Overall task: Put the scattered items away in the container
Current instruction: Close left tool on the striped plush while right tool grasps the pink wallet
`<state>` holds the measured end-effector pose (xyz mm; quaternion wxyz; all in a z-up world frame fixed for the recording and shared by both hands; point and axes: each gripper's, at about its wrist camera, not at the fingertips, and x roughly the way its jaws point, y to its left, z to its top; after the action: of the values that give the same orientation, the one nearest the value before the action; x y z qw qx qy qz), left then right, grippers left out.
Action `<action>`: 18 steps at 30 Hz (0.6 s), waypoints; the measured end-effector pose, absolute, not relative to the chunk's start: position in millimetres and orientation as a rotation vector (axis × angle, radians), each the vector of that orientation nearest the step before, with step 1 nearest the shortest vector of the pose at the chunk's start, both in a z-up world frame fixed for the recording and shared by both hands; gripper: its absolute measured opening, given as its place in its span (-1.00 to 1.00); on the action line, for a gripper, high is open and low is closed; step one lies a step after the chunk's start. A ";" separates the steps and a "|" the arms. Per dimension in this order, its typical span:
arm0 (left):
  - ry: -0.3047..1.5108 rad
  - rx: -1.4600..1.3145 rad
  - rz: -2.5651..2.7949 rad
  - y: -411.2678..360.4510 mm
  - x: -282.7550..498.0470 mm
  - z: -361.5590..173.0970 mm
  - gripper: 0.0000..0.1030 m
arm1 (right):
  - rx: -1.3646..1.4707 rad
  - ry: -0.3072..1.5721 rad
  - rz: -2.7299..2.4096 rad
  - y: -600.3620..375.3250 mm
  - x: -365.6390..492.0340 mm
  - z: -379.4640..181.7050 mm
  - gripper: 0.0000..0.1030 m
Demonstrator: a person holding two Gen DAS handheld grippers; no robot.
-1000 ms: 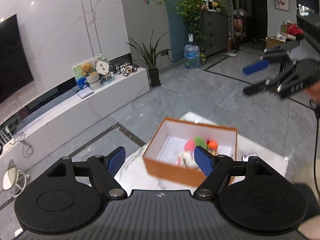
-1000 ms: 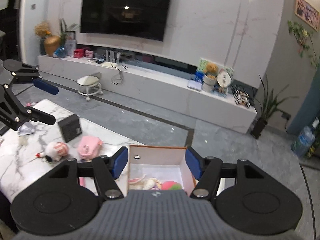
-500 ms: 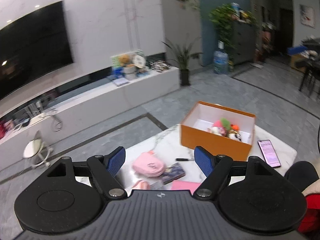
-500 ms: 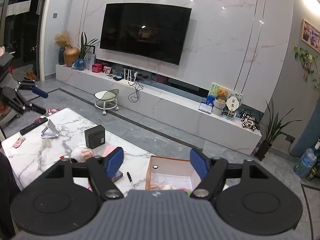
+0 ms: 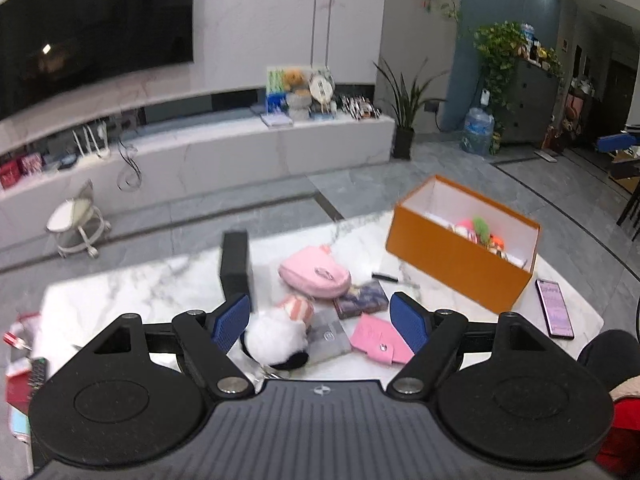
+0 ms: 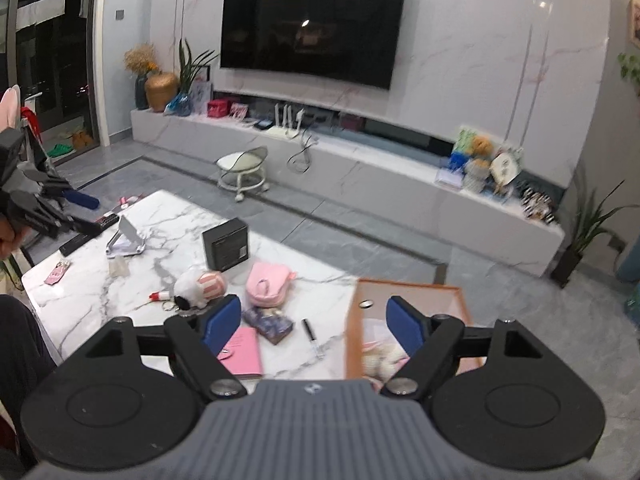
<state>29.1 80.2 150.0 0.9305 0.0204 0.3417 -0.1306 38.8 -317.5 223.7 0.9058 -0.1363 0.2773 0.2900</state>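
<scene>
An orange box (image 5: 452, 258) with toys inside stands at the right end of the marble table (image 5: 132, 292); it also shows in the right wrist view (image 6: 352, 332). Scattered left of it are a pink pouch (image 5: 314, 276), a white plush keychain (image 5: 276, 334), a card pack (image 5: 362, 298), a pink wallet (image 5: 378, 340), a pen (image 5: 385, 277) and a black box (image 5: 235, 264). My left gripper (image 5: 322, 322) is open and empty above the plush. My right gripper (image 6: 310, 326) is open and empty above the table beside the orange box.
A phone (image 5: 554, 308) lies at the table's right edge. A remote (image 6: 90, 232), a phone stand (image 6: 126, 238) and small items sit at the table's left end. A low TV bench (image 6: 360, 172) and a stool (image 6: 242, 168) stand beyond.
Both views have swung left from the orange box toward the scattered items. The left gripper has come down over the plush; both stay open.
</scene>
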 end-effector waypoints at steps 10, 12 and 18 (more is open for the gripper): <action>0.825 0.068 -0.212 80.2 80.8 62.5 0.77 | -0.286 0.765 0.620 -230.9 112.8 111.3 0.60; 0.834 0.061 -0.206 82.8 89.4 48.5 0.77 | -0.297 0.810 0.622 -216.2 124.5 87.0 0.60; 0.845 0.071 -0.207 92.0 116.0 13.9 0.77 | -0.339 0.906 0.646 -177.6 148.3 29.2 0.60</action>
<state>116.0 92.0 13.9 0.9062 0.0345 0.4094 -0.1000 148.3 -177.6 29.2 0.8355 -0.1602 0.4280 0.3051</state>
